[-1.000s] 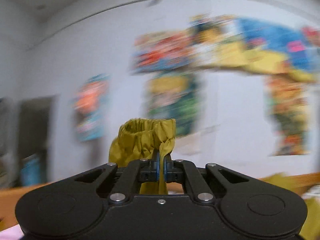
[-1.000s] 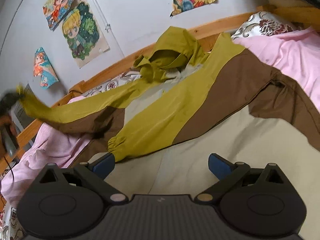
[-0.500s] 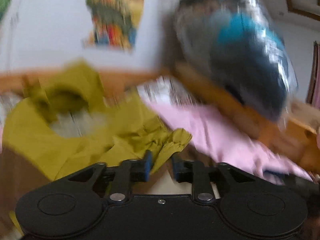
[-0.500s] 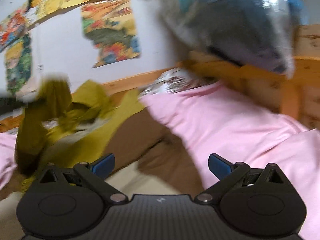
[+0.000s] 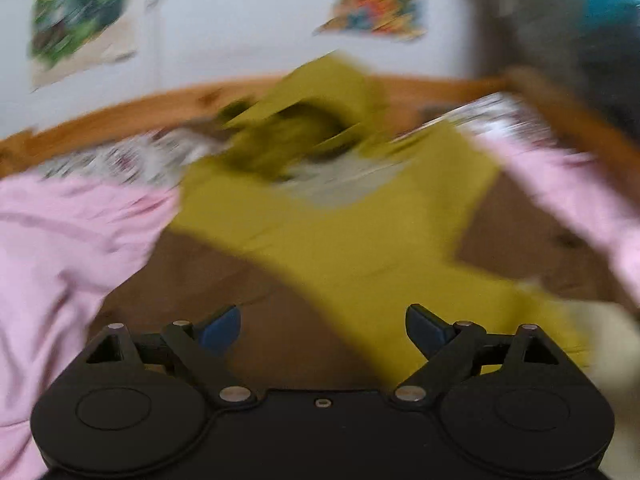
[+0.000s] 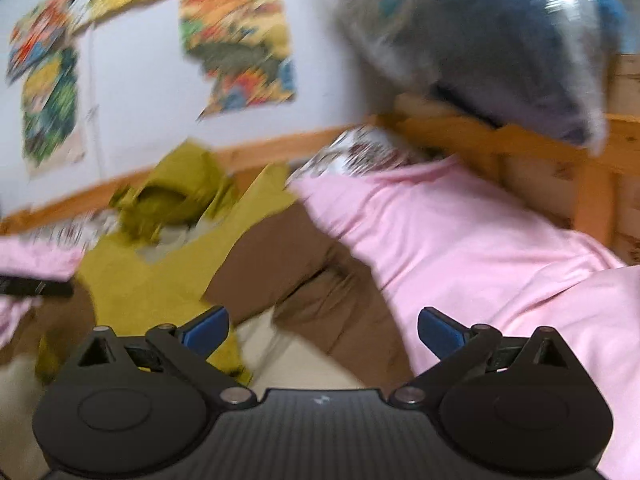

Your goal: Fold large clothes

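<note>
My left gripper (image 5: 322, 326) hangs with its blue-tipped fingers (image 5: 222, 326) spread wide, nothing between them, above the jacket (image 5: 360, 248), a soft thin garment in mustard yellow with broad brown panels. It lies spread on the bed just beyond my fingertips, its crumpled hood (image 5: 316, 120) bunched at the far end against the curved wooden bed rail (image 5: 120, 108). A yellow sleeve runs across the body toward the near right. Rumpled pink bedding (image 5: 60, 240) flanks the jacket on the left and right, and a floral patterned pillow (image 5: 120, 156) shows at the far left, all smeared by motion blur.

My right gripper (image 6: 322, 330) is likewise parted wide and holds nothing; it sits over the near right part of the jacket (image 6: 160, 280), where a creased brown sleeve (image 6: 332, 312) lies on pale cream sheet (image 6: 288, 356) beside the pink bedding (image 6: 460, 248). Bright paper posters (image 6: 240, 48) hang on the pale wall, and a shiny plastic-wrapped bundle (image 6: 500, 40) rests on the wooden frame at the far right
</note>
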A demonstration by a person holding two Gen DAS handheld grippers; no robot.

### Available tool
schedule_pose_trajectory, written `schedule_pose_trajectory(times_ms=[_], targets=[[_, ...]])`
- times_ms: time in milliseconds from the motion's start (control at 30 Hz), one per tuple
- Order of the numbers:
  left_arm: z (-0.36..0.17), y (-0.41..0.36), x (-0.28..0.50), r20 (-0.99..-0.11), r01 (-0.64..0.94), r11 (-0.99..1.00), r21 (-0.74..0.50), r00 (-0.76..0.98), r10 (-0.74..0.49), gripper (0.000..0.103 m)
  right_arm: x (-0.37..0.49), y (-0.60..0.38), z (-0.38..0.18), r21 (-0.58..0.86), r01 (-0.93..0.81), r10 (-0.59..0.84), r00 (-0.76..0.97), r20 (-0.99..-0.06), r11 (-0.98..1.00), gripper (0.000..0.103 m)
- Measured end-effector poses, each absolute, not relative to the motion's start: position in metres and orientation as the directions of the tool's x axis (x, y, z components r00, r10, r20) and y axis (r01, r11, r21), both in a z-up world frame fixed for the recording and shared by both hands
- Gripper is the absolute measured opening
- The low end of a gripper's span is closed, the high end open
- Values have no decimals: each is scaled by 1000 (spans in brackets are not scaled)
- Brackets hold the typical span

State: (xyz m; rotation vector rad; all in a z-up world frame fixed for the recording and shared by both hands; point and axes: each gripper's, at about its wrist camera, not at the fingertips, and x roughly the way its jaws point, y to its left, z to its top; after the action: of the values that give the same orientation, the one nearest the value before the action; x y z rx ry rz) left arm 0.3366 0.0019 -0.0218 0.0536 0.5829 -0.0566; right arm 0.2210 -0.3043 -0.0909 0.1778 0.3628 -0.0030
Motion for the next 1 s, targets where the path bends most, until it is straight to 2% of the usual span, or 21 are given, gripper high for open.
schedule_pose_trajectory(times_ms=[133,267,367,533,633,733,833,867,900,933,967,1000], targets=[[-16,48,363,-599,30,999,-42,799,-50,90,243,-294,-82,162,-65,123,918,-378,985,103],[22,76,400,-568,56,998,27,822,-31,102,307,-288,-45,190,-186,244,903,-354,964,103],[45,90,439,-522,46,999,25,852,-26,102,377,-277,-13,228,-278,345,868,-357,933,103],[52,119,518,-446,-15,996,-88,895,-26,102,499,-240,22,184,-352,395,854,-339,918,102],[46,136,555,-412,-33,977,-212,909,-59,99,565,-217,46,198,-360,405,864,-298,912,99],[39,146,584,-395,-12,942,-335,910,-129,92,611,-198,62,171,-361,395,882,-258,917,97],[34,146,610,-390,15,913,-407,901,-189,77,647,-182,69,121,-344,364,888,-282,931,92],[32,146,616,-391,24,903,-430,896,-210,66,659,-178,69,116,-342,361,882,-302,932,89],[31,145,623,-396,34,892,-451,888,-234,45,667,-176,67,124,-349,370,873,-319,929,81],[29,144,628,-399,43,883,-467,881,-254,29,672,-177,64,136,-358,383,860,-338,924,61],[29,143,630,-400,49,875,-481,877,-268,4,675,-177,61,148,-372,401,845,-354,916,44],[29,141,629,-394,44,874,-483,881,-262,3,673,-178,59,154,-383,413,839,-354,911,15]])
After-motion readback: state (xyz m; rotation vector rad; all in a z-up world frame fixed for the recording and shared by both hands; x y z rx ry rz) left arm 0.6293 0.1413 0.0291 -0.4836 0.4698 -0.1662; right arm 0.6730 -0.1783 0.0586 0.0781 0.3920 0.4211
